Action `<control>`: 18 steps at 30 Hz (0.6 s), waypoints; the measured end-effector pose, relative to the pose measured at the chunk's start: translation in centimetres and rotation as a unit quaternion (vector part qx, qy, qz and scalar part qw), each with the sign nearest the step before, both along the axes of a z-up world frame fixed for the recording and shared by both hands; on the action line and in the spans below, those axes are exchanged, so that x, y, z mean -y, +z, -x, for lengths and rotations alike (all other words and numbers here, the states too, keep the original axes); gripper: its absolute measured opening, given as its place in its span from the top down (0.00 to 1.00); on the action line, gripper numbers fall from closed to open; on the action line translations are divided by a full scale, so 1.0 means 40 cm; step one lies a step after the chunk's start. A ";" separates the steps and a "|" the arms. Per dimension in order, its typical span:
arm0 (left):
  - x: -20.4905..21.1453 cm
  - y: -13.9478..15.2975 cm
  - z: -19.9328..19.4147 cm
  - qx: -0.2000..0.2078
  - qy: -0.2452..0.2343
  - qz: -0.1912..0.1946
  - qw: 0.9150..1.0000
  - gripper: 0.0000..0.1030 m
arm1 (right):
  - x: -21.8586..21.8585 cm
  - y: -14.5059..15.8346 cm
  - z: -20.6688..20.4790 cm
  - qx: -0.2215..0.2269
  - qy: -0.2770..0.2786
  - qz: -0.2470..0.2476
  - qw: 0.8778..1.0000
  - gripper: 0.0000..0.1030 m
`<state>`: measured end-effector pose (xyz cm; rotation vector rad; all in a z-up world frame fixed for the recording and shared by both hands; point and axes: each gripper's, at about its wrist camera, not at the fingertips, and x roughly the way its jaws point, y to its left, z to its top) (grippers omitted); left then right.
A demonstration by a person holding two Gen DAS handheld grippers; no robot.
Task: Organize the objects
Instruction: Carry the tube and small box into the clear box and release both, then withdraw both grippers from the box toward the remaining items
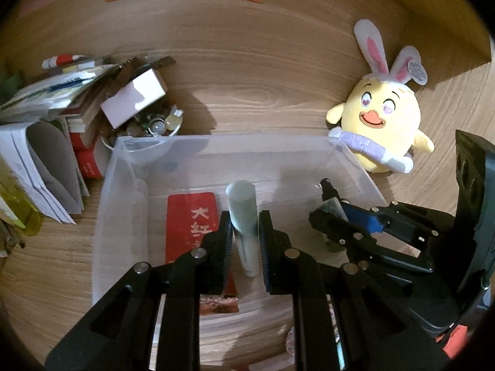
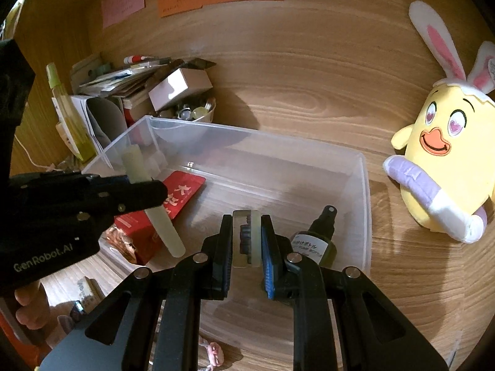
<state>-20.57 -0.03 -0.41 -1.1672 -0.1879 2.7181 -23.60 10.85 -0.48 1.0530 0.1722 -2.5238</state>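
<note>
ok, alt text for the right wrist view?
Right hand-held gripper shut on a small flat pack above a clear bin. Left hand-held gripper holds a pale tube over the bin; a yellow plush sits right.

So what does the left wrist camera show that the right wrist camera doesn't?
Only the left wrist view looks straight down its left gripper, shut on a pale tube. Only the right wrist view shows the dark spray bottle's label, a pink note and the flat item in the right gripper. Both show the clear bin, red packet and yellow plush.
</note>
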 end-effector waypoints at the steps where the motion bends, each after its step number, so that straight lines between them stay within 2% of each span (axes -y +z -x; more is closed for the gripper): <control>1: -0.001 0.002 -0.003 -0.005 0.001 0.006 1.000 0.85 | 0.001 -0.002 0.000 0.001 0.001 -0.001 1.000 0.85; 5: -0.001 0.007 -0.011 -0.014 0.008 0.021 1.000 0.82 | 0.004 -0.003 -0.003 -0.002 0.000 -0.007 1.000 0.86; 7: 0.003 0.009 -0.015 -0.019 0.015 0.026 0.999 0.73 | 0.005 0.000 -0.006 -0.004 -0.001 -0.009 1.000 0.86; 11: 0.013 0.018 -0.028 -0.028 0.026 0.032 0.999 0.66 | 0.003 0.005 -0.009 -0.003 -0.003 -0.009 1.000 0.85; 14: 0.021 0.030 -0.044 -0.039 0.030 0.032 0.998 0.55 | 0.001 0.014 -0.014 -0.003 -0.004 -0.007 1.000 0.85; 18: 0.022 0.049 -0.074 -0.056 0.025 0.037 0.997 0.51 | -0.005 0.036 -0.031 -0.015 -0.008 -0.005 1.000 0.75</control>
